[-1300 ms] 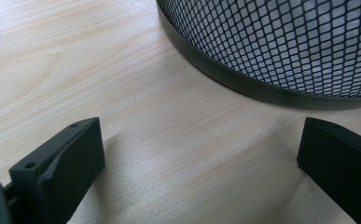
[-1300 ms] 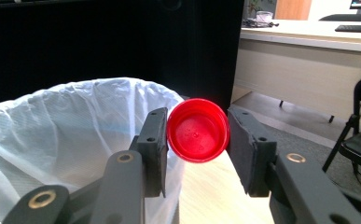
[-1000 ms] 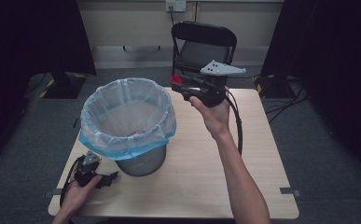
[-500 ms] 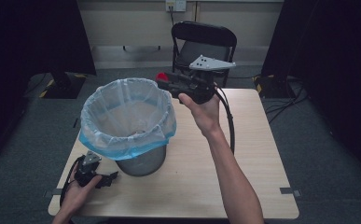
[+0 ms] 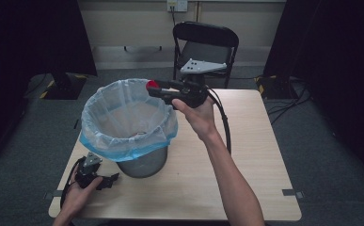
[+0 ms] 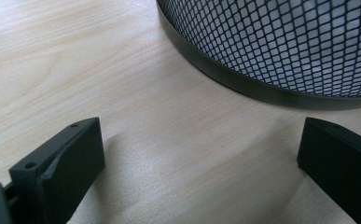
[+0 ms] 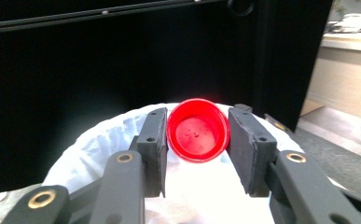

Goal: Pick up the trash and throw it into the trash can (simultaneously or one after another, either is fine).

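High view: right claw (image 5: pixel 155 88) held out over the far rim of the mesh bin (image 5: pixel 144 162), clamped on a small red cap (image 5: pixel 152 84). Right gripper view confirms the grip: the cap (image 7: pixel 197 130) sits squeezed between both jaws, its hollow side facing the camera, with the white bag liner (image 7: pixel 201 191) directly below. Judging from this, the carry is done and the cap is over the opening; what is left is to let go so it drops in, then pull the arm away. Something pale lies at the bottom of the liner (image 5: pixel 123 117), too dim to identify. Left claw (image 5: pixel 105 180) rests on the counter (image 5: pixel 245 155) near its near-left corner, just beside the bin's base; left gripper view shows its jaws spread wide with nothing between them, bare wood beneath and the bin's black mesh wall (image 6: pixel 290 42) close ahead. Liner is white with a blue hem folded down over the rim. Counter is pale wood grain, otherwise bare. Room: grey carpet, dark curtains either side, a black folding chair (image 5: pixel 205 44) beyond the far edge, a wall socket above it.
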`<state>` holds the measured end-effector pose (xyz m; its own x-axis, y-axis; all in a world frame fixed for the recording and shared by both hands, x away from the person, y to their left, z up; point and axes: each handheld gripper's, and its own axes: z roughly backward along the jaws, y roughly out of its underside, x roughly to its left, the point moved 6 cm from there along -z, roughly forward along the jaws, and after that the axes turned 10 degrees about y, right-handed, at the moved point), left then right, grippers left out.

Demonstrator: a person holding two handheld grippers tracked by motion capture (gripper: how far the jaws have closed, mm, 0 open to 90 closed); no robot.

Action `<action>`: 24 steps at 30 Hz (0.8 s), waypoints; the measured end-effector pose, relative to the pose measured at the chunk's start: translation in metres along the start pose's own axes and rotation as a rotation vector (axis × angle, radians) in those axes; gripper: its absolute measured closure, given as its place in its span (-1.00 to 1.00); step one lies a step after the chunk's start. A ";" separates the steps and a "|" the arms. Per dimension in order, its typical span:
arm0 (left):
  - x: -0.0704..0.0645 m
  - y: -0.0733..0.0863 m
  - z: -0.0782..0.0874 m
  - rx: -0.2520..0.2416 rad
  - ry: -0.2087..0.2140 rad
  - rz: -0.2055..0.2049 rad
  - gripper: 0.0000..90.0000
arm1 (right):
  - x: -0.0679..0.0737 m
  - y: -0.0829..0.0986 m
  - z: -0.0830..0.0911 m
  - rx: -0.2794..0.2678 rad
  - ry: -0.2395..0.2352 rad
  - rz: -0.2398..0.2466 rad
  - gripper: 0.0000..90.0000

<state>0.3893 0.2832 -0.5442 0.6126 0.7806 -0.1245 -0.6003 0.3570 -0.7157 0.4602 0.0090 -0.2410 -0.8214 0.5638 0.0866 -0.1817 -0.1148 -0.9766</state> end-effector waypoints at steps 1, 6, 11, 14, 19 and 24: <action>0.000 0.000 0.000 0.000 0.000 0.000 -1.00 | 0.002 0.001 -0.001 0.005 -0.003 0.005 0.33; 0.000 0.000 0.000 -0.001 0.000 0.001 -1.00 | 0.011 0.005 -0.009 0.035 -0.028 0.028 0.33; 0.000 0.000 0.000 -0.001 0.000 0.001 -1.00 | 0.015 0.008 -0.016 0.049 -0.041 0.029 0.33; 0.000 0.000 0.000 0.000 0.000 0.000 -1.00 | 0.018 0.012 -0.019 0.061 -0.052 0.028 0.32; 0.000 0.000 0.000 -0.002 0.000 0.002 -1.00 | 0.019 0.019 -0.025 0.089 -0.061 0.027 0.32; 0.000 0.000 0.000 -0.001 0.000 0.001 -1.00 | 0.019 0.024 -0.030 0.121 -0.066 0.038 0.29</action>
<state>0.3894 0.2830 -0.5442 0.6120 0.7809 -0.1254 -0.6002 0.3553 -0.7166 0.4563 0.0411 -0.2683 -0.8618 0.5029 0.0661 -0.2098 -0.2349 -0.9491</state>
